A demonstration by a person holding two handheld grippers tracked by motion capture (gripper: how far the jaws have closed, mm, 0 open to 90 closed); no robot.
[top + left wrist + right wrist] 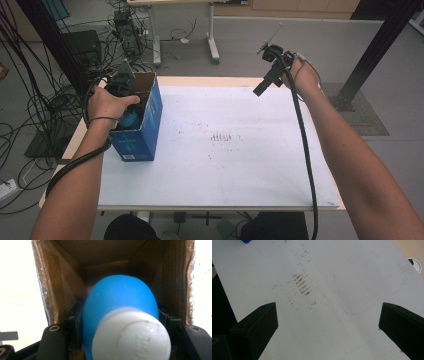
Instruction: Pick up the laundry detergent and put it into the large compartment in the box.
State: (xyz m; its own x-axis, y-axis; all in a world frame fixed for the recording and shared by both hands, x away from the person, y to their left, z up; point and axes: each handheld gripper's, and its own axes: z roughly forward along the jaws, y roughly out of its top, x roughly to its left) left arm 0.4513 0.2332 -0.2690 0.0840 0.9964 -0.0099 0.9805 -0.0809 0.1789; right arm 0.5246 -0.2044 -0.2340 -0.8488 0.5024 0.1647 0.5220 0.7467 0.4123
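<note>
A: What is seen of the setting?

B: A white surface [225,165] fills the middle of the high view, with grey floor and tangled cables behind it at the upper left. Faint reddish-brown smudges [221,137] are seen near the centre of the frame.

A: Where is the box?

B: An open blue cardboard box [142,135] is stood on the surface at the left of the frame, its brown inside exposed at the top.

A: What is held?

B: A blue bottle [120,305] with a white cap [132,337] is gripped by the left claw [125,97], jaws pressed on either side of it. In the left gripper view the bottle is seen inside the box, between its brown walls.

A: And the other hand?

B: The right claw [261,90] is held in the air at the upper right of the high view, above the surface's far edge. In the right gripper view its jaws are spread wide, nothing between them, with the smudged surface below.
</note>
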